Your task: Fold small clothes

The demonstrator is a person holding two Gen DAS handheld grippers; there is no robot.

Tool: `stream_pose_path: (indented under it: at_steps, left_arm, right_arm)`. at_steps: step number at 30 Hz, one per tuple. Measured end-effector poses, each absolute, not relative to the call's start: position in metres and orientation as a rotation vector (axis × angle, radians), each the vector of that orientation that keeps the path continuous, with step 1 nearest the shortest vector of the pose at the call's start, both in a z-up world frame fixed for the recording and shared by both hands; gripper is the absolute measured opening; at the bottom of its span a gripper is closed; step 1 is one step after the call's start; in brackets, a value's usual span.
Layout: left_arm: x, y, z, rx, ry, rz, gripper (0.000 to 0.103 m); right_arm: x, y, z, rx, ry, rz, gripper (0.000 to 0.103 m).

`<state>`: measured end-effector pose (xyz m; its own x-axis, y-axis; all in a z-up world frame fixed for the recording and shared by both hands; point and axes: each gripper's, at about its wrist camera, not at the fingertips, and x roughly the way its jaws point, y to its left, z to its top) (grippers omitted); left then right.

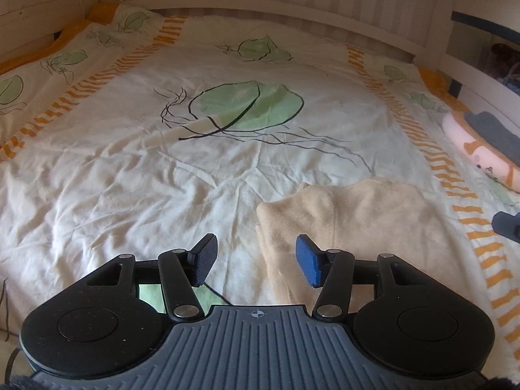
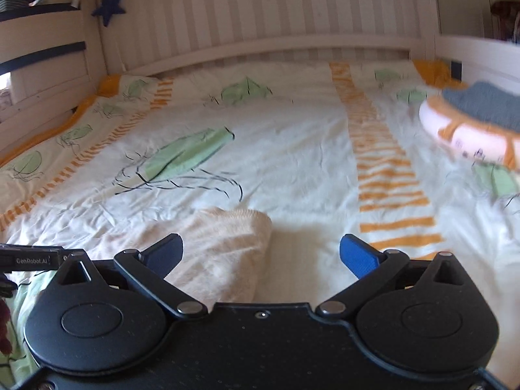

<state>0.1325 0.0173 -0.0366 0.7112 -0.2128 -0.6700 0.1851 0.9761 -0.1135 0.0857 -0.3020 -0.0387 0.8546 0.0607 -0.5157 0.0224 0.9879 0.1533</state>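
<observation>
**Folded cream garment on the bed, both grippers released above it**

A bed cover (image 1: pixel 136 175), white with green leaf prints and orange striped bands, fills both views; it is wrinkled and runs back to a white slatted bed frame (image 1: pixel 292 9). On it lies the cream knit garment (image 1: pixel 351 214), folded into a compact bundle, near the orange band on the right side of the cover in the left wrist view. In the right wrist view the same garment (image 2: pixel 224 247) sits low and left of centre.

At the far right edge of the bed rests a round pink and orange cushion (image 1: pixel 481 156) with a grey folded cloth (image 1: pixel 494 130) on top of it.

The left gripper (image 1: pixel 256 260) hangs over the garment's near left edge, fingers partly spread and pressing on nothing; its blue right pad stands in front of the knit fabric, the dark left one before bare cover. The right gripper (image 2: pixel 261 253) is spread wide and empty, with the garment's right corner showing between its pads, below them.

A blue star (image 2: pixel 109 5) hangs on the frame at upper left.
</observation>
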Motion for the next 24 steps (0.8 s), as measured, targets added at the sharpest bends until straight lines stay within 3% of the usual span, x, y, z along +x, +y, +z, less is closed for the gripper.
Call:
stream_pose_path:
  at_steps: [10, 24]
  left_arm:
    - [0.044, 0.008, -0.008, -0.059, 0.801, -0.227, 0.053]
    - [-0.011, -0.029, 0.0, 0.157, 0.838, -0.093, 0.053]
  right_arm:
    - [0.018, -0.284, -0.011, 0.148, 0.583, 0.076, 0.103]
    - [-0.033, -0.248, -0.01, 0.065, 0.639, -0.04, 0.102]
